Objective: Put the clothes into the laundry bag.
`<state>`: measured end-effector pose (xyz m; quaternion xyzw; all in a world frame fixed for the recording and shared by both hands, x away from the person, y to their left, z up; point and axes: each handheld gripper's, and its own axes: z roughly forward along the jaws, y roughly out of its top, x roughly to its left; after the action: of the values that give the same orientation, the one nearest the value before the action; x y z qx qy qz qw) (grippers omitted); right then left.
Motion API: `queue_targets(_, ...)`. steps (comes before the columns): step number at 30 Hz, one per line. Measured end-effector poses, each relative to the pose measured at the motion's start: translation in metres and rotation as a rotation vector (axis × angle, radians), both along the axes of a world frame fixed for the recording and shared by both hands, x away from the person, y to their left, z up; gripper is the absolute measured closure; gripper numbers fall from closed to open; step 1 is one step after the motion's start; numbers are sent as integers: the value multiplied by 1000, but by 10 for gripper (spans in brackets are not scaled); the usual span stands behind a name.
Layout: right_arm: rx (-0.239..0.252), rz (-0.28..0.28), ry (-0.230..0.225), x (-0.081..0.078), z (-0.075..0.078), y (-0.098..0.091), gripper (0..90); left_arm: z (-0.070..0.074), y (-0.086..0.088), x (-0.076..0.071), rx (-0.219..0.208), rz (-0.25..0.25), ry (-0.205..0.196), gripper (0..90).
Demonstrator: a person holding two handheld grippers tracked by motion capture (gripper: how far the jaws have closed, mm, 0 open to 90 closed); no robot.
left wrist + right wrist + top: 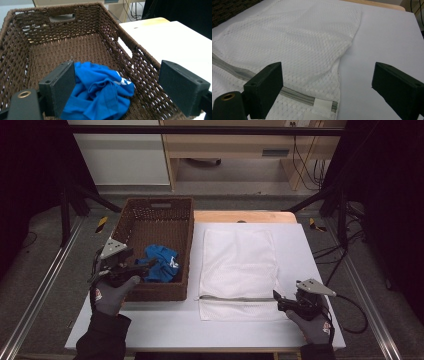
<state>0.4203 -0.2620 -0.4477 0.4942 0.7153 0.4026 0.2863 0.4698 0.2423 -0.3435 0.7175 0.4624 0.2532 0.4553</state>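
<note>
Here both grippers' fingers gape empty: left (117, 87) over basket (140, 57) cloth (100, 95), right (327, 90) at mesh bag (294, 42).

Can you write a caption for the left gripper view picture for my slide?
The left gripper, jaws wide open, reaches over a crumpled blue shirt lying in a brown wicker basket.

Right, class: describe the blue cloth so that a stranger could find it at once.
Start at the brown wicker basket on the table's left side. In its near right corner lies the blue cloth, crumpled. It is the one bright blue thing; the mesh bag beside the basket is white and flat.
</note>
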Motion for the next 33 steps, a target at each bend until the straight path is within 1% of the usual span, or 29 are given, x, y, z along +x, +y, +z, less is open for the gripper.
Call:
queue_targets(3,-4,2,1,1,-1,0,100,5,-3,9,15,5,-2,138)
queue_targets(4,-4,2,1,1,-1,0,100,5,-3,9,15,5,-2,138)
queue_targets(7,-2,0,0,1,-1,0,99,8,-6,16,31,8,-3,134)
queue_targets(9,-2,0,1,1,-1,0,98,9,-7,18,36,10,-4,134)
queue_targets(11,-6,1,0,1,-1,0,96,11,-8,25,53,15,-1,133)
queue_targets(12,-6,1,0,1,-1,0,96,11,-8,25,53,15,-1,133)
queue_targets(13,-2,0,6,1,-1,1,95,11,-9,30,67,19,2,132)
queue_targets(14,-2,0,6,1,-1,1,95,11,-9,30,67,19,2,130)
queue_targets(16,-6,0,3,1,-2,0,94,11,-10,35,76,27,4,130)
queue_targets(17,-6,-1,4,1,-2,0,94,9,-11,40,87,30,11,127)
queue_targets(20,-6,-1,5,1,-2,0,93,7,-13,45,93,39,14,125)
queue_targets(21,-6,-1,5,2,-2,0,92,5,-14,50,102,40,21,121)
queue_targets(23,-8,1,7,2,-2,0,91,2,-16,54,114,46,30,117)
queue_targets(24,-8,1,7,2,-2,0,91,2,-16,54,114,46,30,115)
queue_targets(25,-7,0,9,2,-2,0,90,0,-17,59,134,51,34,115)
queue_targets(26,-7,0,9,2,-2,0,90,0,-17,59,134,51,34,114)
queue_targets(27,-12,0,8,2,-3,0,89,-2,-18,61,142,54,38,113)
queue_targets(30,-15,2,11,2,-3,0,87,-7,-17,67,164,57,56,105)
queue_targets(31,-9,2,16,2,-3,0,87,-10,-16,70,170,49,69,103)
queue_targets(32,-9,1,16,2,-3,1,86,-10,-16,70,170,49,69,98)
queue_targets(33,-9,1,16,2,-3,1,86,-13,-16,72,181,47,75,98)
